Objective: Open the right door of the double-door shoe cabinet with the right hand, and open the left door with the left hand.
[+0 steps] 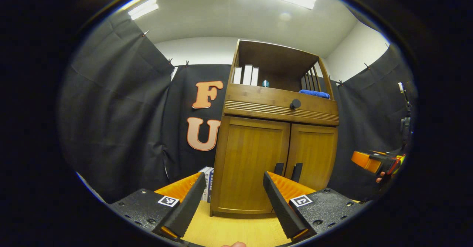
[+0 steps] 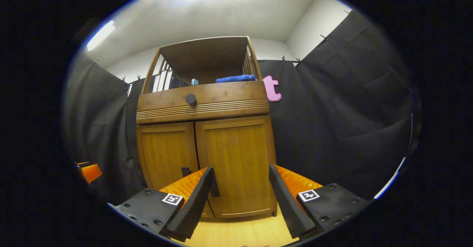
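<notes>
A wooden shoe cabinet stands ahead with both doors closed. In the left gripper view its left door (image 1: 249, 162) and right door (image 1: 314, 154) meet at two dark handles (image 1: 288, 170). My left gripper (image 1: 234, 202) is open, short of the left door, with nothing between its fingers. In the right gripper view the right door (image 2: 236, 165) faces me and the left door (image 2: 166, 154) lies beside it; one dark handle (image 2: 185, 171) peeks over a finger. My right gripper (image 2: 240, 199) is open in front of the right door, holding nothing. The right gripper (image 1: 373, 162) also appears far right in the left gripper view.
Above the doors is a drawer with a round dark knob (image 1: 295, 104), and an open shelf holding white books (image 1: 245, 75) and a blue cloth (image 1: 314, 93). Boxes (image 1: 207, 182) stand on the floor left of the cabinet. Black cloth walls surround it; the floor (image 1: 236, 232) is light wood.
</notes>
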### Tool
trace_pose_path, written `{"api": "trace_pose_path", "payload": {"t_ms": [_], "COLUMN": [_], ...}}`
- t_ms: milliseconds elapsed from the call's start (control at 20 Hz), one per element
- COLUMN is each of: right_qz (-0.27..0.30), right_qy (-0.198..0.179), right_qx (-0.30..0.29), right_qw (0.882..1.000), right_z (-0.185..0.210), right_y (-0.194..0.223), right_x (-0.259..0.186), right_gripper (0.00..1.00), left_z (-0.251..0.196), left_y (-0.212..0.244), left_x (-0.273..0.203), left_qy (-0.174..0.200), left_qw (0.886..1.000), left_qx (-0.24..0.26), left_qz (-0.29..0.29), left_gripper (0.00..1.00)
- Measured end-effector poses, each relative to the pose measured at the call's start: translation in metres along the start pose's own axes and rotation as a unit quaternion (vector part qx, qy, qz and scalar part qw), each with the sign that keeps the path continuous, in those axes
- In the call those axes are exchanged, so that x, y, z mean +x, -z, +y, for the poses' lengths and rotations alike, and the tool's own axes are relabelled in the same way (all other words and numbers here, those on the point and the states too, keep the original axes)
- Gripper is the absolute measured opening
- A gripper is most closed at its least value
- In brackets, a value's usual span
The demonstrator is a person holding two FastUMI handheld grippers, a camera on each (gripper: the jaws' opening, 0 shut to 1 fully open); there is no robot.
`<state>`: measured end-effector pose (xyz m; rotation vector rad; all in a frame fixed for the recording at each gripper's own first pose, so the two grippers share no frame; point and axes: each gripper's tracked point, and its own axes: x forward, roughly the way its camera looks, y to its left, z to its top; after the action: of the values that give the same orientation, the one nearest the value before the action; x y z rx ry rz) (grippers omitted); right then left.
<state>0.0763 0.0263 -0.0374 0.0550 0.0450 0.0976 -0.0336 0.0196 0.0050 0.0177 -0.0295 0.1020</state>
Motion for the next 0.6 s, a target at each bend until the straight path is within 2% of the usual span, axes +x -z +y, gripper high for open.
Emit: {"api": "trace_pose_path", "payload": {"t_ms": [150, 200, 250, 300, 450, 500, 550, 600], "right_qz": [0.026, 0.037, 0.045, 0.052, 0.071, 0.076, 0.085, 0.094], "right_qy": [-0.036, -0.047, -0.057, -0.063, -0.080, -0.084, -0.085, -0.084], "right_qx": [0.016, 0.020, 0.022, 0.019, 0.003, -0.001, -0.004, -0.005], "right_qw": [0.999, 0.998, 0.997, 0.996, 0.994, 0.994, 0.993, 0.992], "right_z": [0.021, 0.028, 0.035, 0.041, 0.055, 0.057, 0.062, 0.065], "right_y": [0.026, 0.035, 0.044, 0.055, 0.083, 0.093, 0.103, 0.114], "right_x": [0.044, 0.058, 0.073, 0.088, 0.135, 0.148, 0.158, 0.168], "right_gripper": [0.98, 0.98, 0.98, 0.98, 0.98, 0.98, 0.98, 1.00], "left_z": [0.006, 0.009, 0.012, 0.013, 0.019, 0.021, 0.024, 0.027], "left_y": [-0.001, -0.001, -0.002, -0.002, -0.003, -0.004, -0.005, -0.007], "left_x": [-0.004, -0.004, -0.005, -0.005, -0.008, -0.008, -0.010, -0.012], "left_qy": [-0.029, -0.040, -0.049, -0.058, -0.086, -0.096, -0.105, -0.114], "left_qw": [1.000, 0.999, 0.999, 0.998, 0.996, 0.995, 0.994, 0.993], "left_qx": [0.005, 0.007, 0.009, 0.010, 0.020, 0.023, 0.025, 0.027], "left_qz": [-0.005, -0.006, -0.007, -0.008, -0.013, -0.015, -0.017, -0.019], "left_gripper": [0.98, 0.91, 0.93, 0.94, 0.91, 0.98, 0.91, 0.92]}}
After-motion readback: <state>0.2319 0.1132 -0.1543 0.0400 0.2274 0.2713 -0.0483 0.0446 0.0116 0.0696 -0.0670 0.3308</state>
